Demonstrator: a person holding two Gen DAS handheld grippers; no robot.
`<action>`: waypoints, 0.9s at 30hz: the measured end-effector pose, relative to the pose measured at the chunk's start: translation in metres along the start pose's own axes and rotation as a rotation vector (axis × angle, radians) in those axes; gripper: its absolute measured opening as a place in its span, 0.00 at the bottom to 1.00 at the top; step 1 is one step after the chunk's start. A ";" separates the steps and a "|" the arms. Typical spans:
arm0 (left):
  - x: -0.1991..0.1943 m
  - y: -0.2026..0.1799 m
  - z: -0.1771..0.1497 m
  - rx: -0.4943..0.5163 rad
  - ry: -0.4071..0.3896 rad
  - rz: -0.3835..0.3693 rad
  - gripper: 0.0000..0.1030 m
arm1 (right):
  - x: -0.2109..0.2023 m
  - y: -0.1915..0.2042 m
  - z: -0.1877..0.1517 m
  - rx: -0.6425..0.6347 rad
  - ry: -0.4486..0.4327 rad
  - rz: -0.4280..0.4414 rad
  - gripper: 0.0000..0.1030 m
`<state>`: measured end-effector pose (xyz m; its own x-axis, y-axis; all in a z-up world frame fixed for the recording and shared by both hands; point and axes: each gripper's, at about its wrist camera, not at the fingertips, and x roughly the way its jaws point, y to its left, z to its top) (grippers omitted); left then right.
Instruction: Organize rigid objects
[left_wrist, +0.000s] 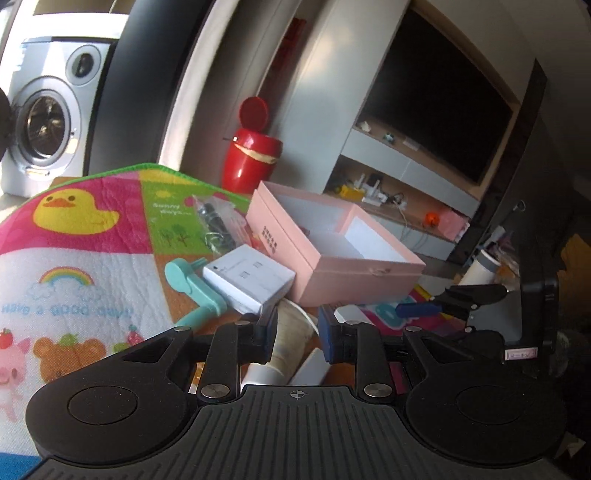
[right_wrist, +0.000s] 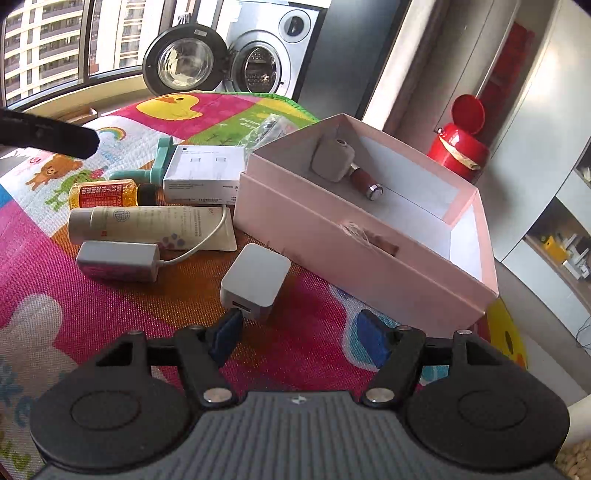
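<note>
Right tool (right_wrist: 301, 338): I hold it wide open and empty, low over the mat (right_wrist: 110, 302), its left pad beside the near end of the white charger cube (right_wrist: 255, 282).
Left tool (left_wrist: 297, 338): open at a moderate gap, gripping nothing; a cream tube (left_wrist: 291, 339) lies beneath it.
Pink box (right_wrist: 369, 254): open at the right of the mat, holding a small grey bottle (right_wrist: 332, 158) and a red-handled piece (right_wrist: 364, 182).
Still loose: white carton (right_wrist: 203, 173), amber bottle (right_wrist: 107, 194), grey adapter (right_wrist: 118, 260), teal fan (left_wrist: 195, 291).
Risk: I judge the cube may skid or tip if one pad touches first.
Risk: the adapter's cable may snag the tube.
Unclear: carton print unreadable; bagged dark item (left_wrist: 216, 221) unidentifiable.
</note>
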<state>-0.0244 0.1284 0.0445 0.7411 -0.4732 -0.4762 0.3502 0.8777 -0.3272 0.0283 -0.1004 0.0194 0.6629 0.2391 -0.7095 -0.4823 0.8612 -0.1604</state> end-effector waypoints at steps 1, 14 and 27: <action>0.005 -0.010 -0.002 0.037 0.037 0.002 0.26 | -0.002 -0.005 -0.004 0.034 -0.005 0.014 0.67; 0.055 -0.052 -0.011 0.197 0.229 0.090 0.29 | -0.013 -0.023 -0.046 0.206 -0.102 0.051 0.79; 0.030 -0.009 0.013 0.108 0.158 0.224 0.30 | -0.012 -0.021 -0.046 0.204 -0.104 0.055 0.82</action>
<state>0.0022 0.1076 0.0437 0.7113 -0.2649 -0.6510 0.2532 0.9606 -0.1142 0.0042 -0.1415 -0.0002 0.6992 0.3244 -0.6371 -0.4007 0.9158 0.0265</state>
